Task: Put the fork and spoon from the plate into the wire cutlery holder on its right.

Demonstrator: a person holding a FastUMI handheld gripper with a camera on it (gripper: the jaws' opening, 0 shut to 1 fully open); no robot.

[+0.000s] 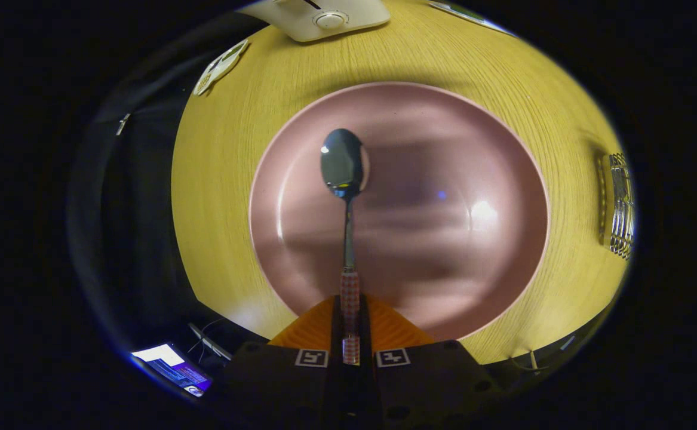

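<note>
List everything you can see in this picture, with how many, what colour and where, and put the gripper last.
spoon: one, shiny metal with a checked handle, pointing ahead from between the fingers, bowl over the plate
plate: one, pink, on the table under the spoon
table: one, light yellow wood grain, under the plate
wire cutlery holder: one, silver metal, on the table right of the plate
white device: one, white, at the table's far edge beyond the plate
small white remote-like item: one, far left of the plate
lit screen: one, below the table's near left edge
gripper: one, fingers closed on the spoon's handle
</note>
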